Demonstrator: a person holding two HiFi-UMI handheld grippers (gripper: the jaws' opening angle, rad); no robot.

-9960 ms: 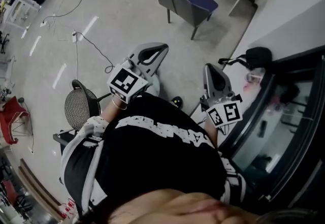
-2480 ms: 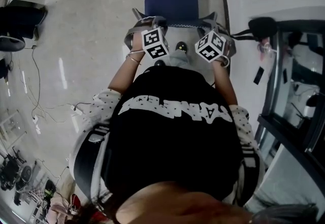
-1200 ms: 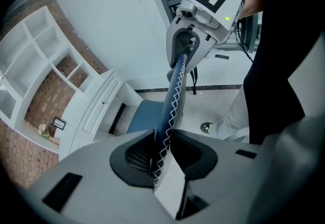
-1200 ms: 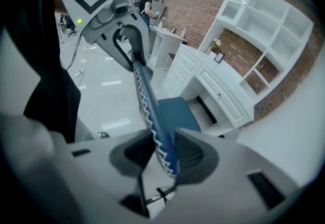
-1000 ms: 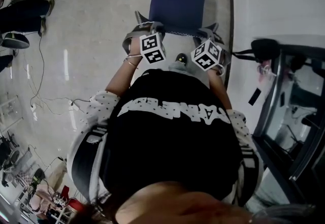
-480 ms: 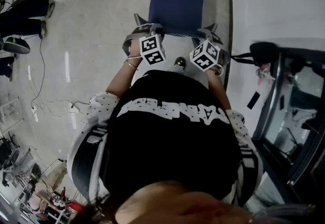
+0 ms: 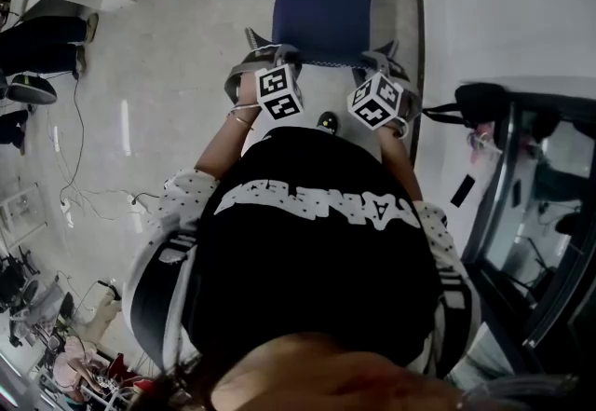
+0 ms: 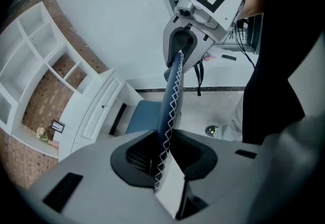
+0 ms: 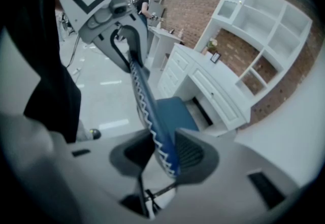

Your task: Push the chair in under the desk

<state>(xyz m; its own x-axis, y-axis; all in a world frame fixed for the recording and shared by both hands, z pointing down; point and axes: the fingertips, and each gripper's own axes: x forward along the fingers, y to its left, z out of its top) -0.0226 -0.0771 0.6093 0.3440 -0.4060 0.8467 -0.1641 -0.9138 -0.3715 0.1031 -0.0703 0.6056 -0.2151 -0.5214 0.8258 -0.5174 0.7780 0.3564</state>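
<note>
Chair point(image 7: 321, 8) has slid forward, backrest point(image 8: 170, 101) clamped in both jaws.

Chair point(image 7: 321, 13) navy, white zigzag edge stitching; desk point(image 9: 205, 83) seemingly white.

Head camera looks steeply down from above, behind the blue padded chair point(image 7: 323, 13). Cameras on left gripper point(image 8: 163, 154) and right gripper point(image 9: 163, 154) sit at its backrest, facing each other; all 3 views share its seat.

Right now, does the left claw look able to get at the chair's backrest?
Yes, it seems so: the left claw is closed on the top edge of the backrest, with nothing in between.
</note>
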